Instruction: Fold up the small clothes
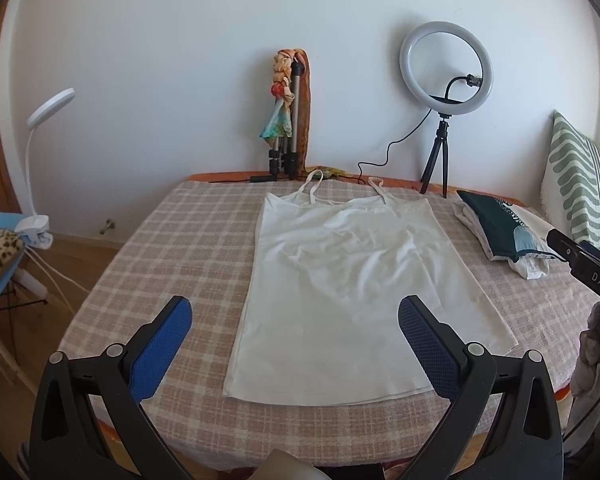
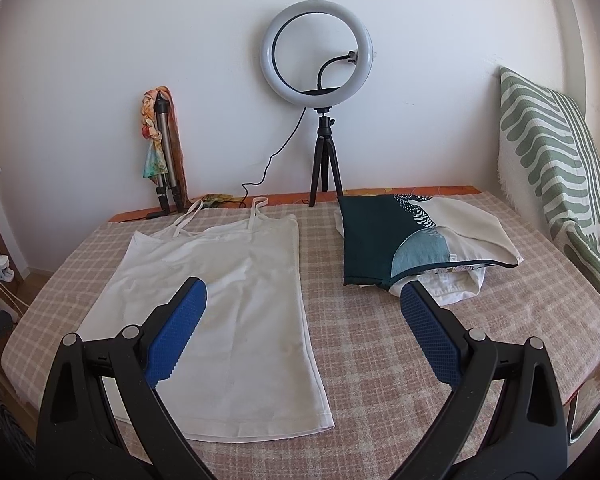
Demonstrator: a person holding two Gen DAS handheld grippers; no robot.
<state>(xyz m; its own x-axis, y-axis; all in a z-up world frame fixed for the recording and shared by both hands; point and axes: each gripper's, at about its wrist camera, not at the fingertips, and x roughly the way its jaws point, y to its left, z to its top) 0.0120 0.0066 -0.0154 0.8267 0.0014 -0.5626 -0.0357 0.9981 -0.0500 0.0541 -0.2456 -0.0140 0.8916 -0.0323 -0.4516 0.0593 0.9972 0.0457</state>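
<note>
I have a white camisole (image 1: pixel 342 280) spread flat and face up on the checked cloth of the desk (image 1: pixel 172 240), straps (image 1: pixel 316 188) toward the wall and hem toward me. It lies smoothed out with only soft wrinkles across the chest, and no edge is turned over, so I judge this piece has not been folded at all yet: every fold on it is left to do.

My left claw (image 1: pixel 296 322) hangs above the near half of the camisole, its blue pads spread wide, one beyond the garment's left edge and one over its right part, holding nothing. My right claw (image 2: pixel 304 308) is likewise spread wide and empty, straddling the camisole's right edge, its left pad over the white fabric and its right pad out over the desk near the pile.

To the right of the camisole, apart from it, sits a small stack of clothes (image 2: pixel 416 240) with a dark green printed piece on top and pale ones beneath. It looks folded, so I take it as work done, though I cannot tell how many pieces it holds.

Behind stand a ring light (image 2: pixel 318 52) on a tripod, a second folded tripod (image 2: pixel 164 148) with a scarf, and a striped cushion (image 2: pixel 556 160) at the right.
</note>
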